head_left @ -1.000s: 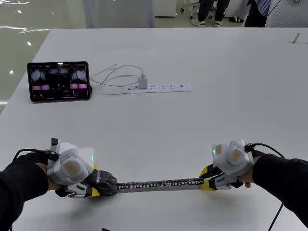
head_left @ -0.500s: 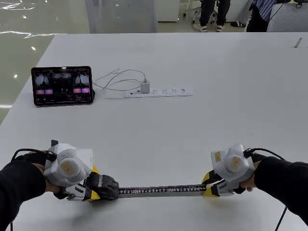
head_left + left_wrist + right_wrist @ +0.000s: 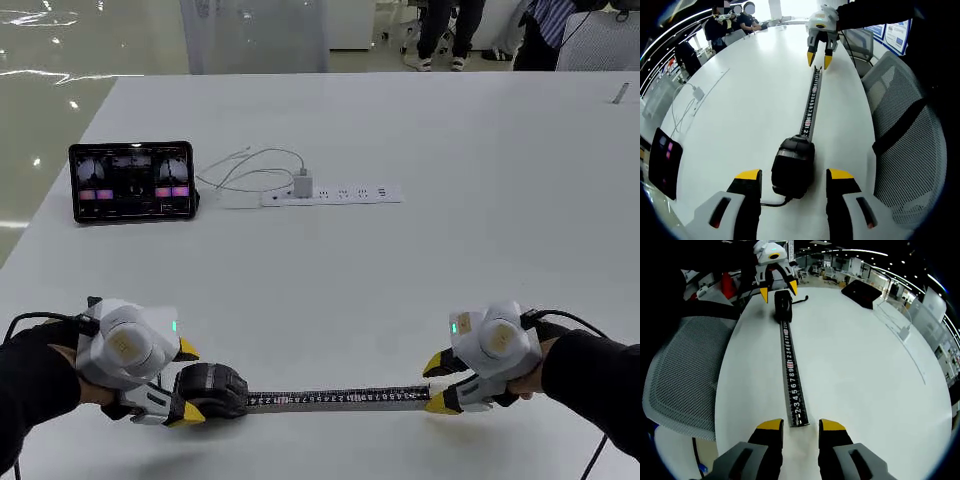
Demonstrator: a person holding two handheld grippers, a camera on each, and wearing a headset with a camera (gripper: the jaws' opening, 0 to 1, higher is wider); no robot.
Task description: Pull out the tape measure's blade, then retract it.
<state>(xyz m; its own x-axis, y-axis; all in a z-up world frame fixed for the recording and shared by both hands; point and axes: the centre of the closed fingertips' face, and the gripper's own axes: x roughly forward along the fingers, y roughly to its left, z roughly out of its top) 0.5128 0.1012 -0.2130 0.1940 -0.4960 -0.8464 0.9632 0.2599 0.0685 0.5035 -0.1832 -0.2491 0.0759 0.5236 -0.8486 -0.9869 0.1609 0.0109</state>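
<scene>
The tape measure (image 3: 212, 390) rests on the table (image 3: 400, 270) near us, blade (image 3: 340, 399) drawn out flat. We have just let go: the left gripper (image 3: 188, 383) is spread beside the case and the right gripper (image 3: 435, 385) is spread around the blade tip (retraction comes next, we judge).

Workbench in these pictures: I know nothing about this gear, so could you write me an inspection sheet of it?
Surface: white table, smooth.
Job's things: tape measure case lies between the left gripper jaws; blade pulled out, flat on the table, its end between the right gripper jaws.
Clutter: tablet with lit screen; power strip with a charger plugged in.
Grippers: both open, gaps beside case and blade.
Cables: white cable looped by the strip; black cable at the left gripper.
Surroundings: glossy floor; people beyond the table; mesh chair.
</scene>
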